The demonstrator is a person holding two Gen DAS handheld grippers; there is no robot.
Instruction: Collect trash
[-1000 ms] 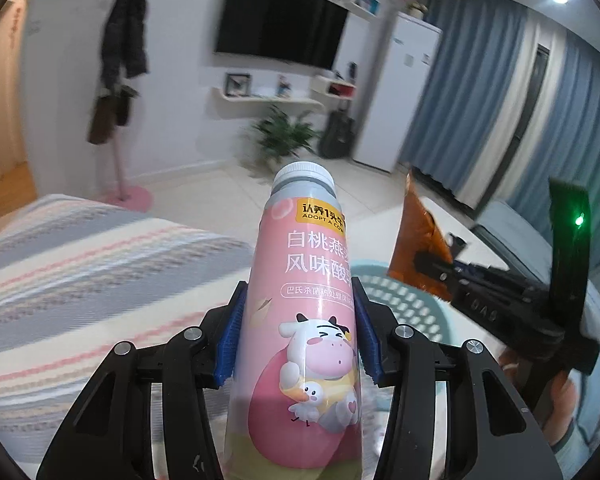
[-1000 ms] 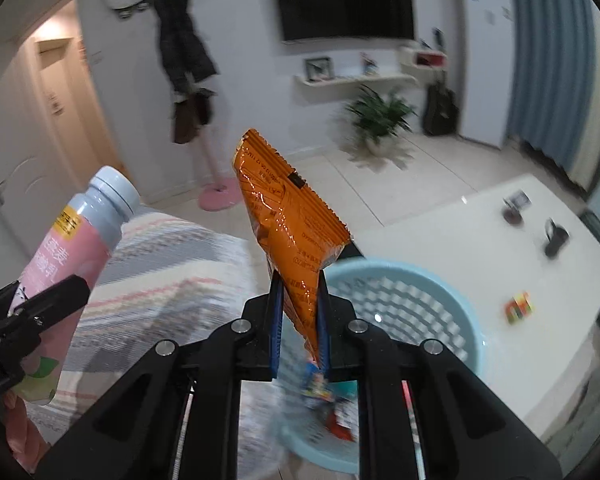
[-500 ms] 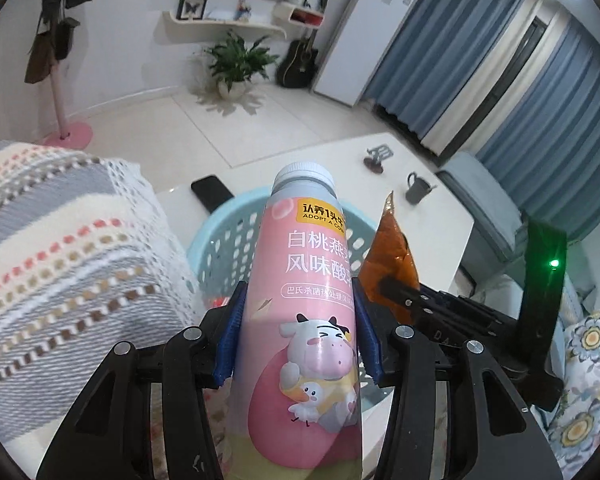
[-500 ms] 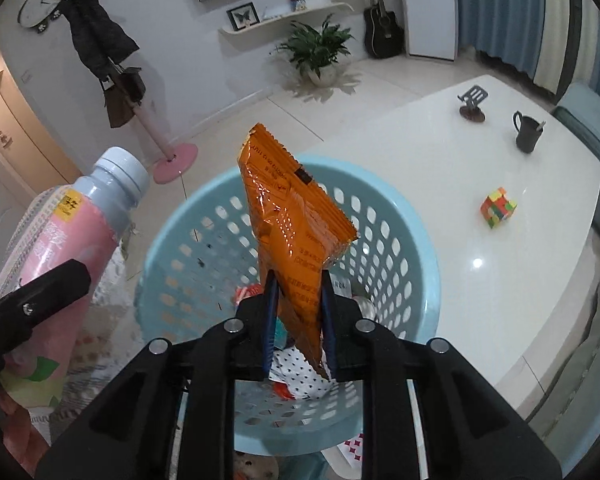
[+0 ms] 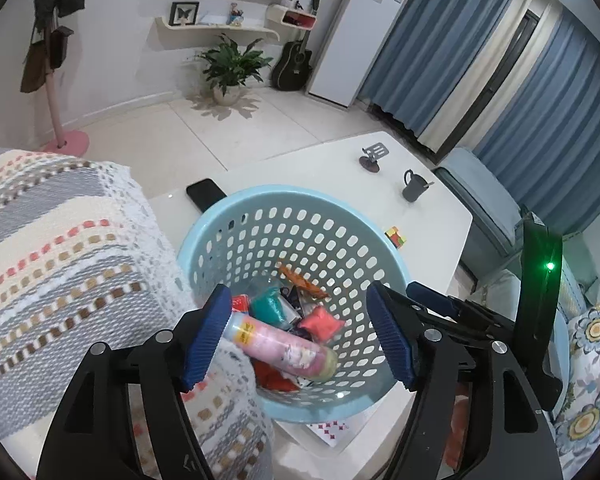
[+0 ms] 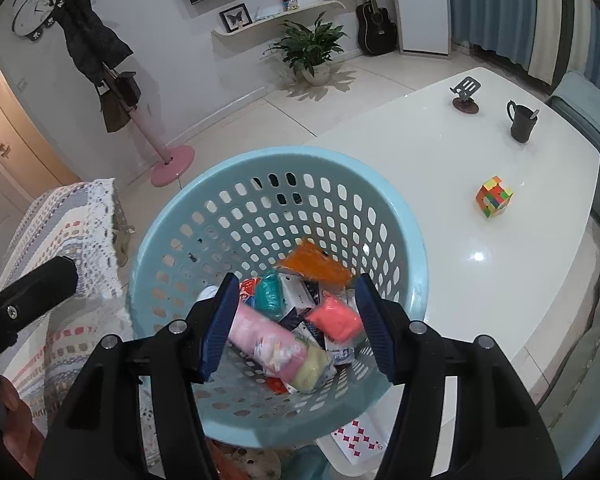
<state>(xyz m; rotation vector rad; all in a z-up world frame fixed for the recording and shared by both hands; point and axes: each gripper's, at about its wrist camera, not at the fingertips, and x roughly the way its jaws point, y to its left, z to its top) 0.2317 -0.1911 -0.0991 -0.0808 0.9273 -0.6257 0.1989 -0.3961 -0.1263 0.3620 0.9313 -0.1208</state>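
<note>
**Both drops landed in basket, jaws apart**

My left gripper (image 5: 300, 336) had just been opening; jaws stood apart, nothing between the pads. The pink bottle (image 5: 284, 350) lay on its side in the blue basket (image 5: 260, 196), on top of the other wrappers. My right gripper (image 6: 296, 324) had likewise just been opening, jaws apart and empty. The orange snack bag (image 6: 314, 266) sat against the far inner wall of the basket, on the pile.

So both of the 2 items were inside, clear of the rim. The release looked done.

Notes on doing this step well:
- Both grippers hung over the basket mouth, close beside each other. I'd judge the main risk was clipping the rim or the other gripper on the way out, so lift straight up before swinging away.
- Keep jaws apart during retreat, so nothing gets re-pinched.
- The basket stood at the edge of the white table (image 6: 480, 184), beside the striped cover (image 5: 60, 260). Avoid nudging it sideways.

A playing card (image 6: 358, 438) lay half under the basket; possibly next pickup, can't tell.
</note>
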